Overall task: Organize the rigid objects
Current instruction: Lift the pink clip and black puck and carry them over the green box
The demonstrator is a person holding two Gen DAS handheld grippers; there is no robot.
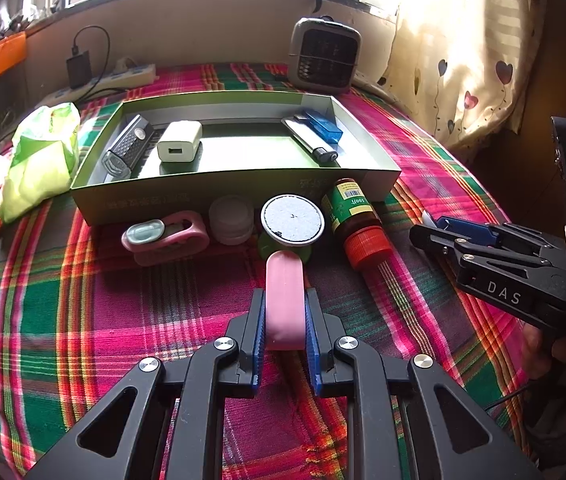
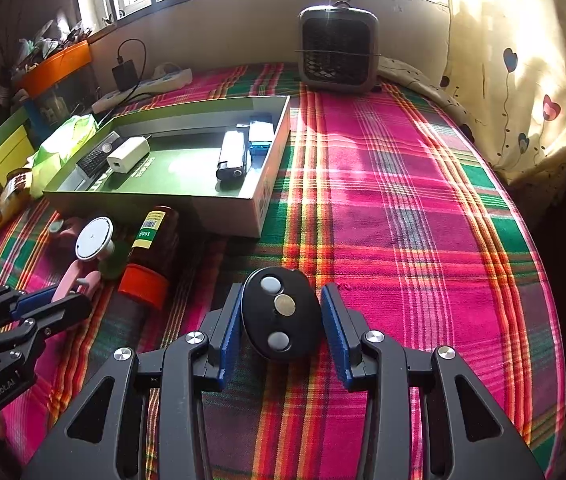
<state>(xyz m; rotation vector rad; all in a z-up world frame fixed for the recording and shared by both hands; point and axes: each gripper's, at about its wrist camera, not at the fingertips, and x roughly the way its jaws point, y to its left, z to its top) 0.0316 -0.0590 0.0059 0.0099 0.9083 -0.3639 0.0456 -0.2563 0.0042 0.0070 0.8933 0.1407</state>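
A green shallow box (image 1: 203, 196) (image 2: 155, 200) holds a grey torch (image 1: 127, 146), a white charger (image 1: 179, 141), a white lighter (image 1: 309, 138) and a blue case (image 1: 323, 124). In front of it lie a pink clip-like item (image 1: 165, 236), a white jar (image 1: 231, 220), a white disc (image 1: 292, 219) and a brown bottle with a red cap (image 1: 357, 220) (image 2: 151, 256). My left gripper (image 1: 285, 304) (image 2: 55, 300) is shut on a pink bar (image 1: 285, 300) just before the disc. My right gripper (image 2: 281, 312) (image 1: 431, 228) grips a black oval key fob (image 2: 281, 312) between its pads, right of the bottle.
A small grey heater (image 1: 325, 56) (image 2: 337, 50) stands behind the box. A green bag (image 1: 43, 156) and snack packets lie to the box's left, a power strip (image 1: 123, 76) at the back wall. A heart-print curtain (image 2: 523, 80) hangs right. Bare plaid cloth (image 2: 403, 200) spreads right of the box.
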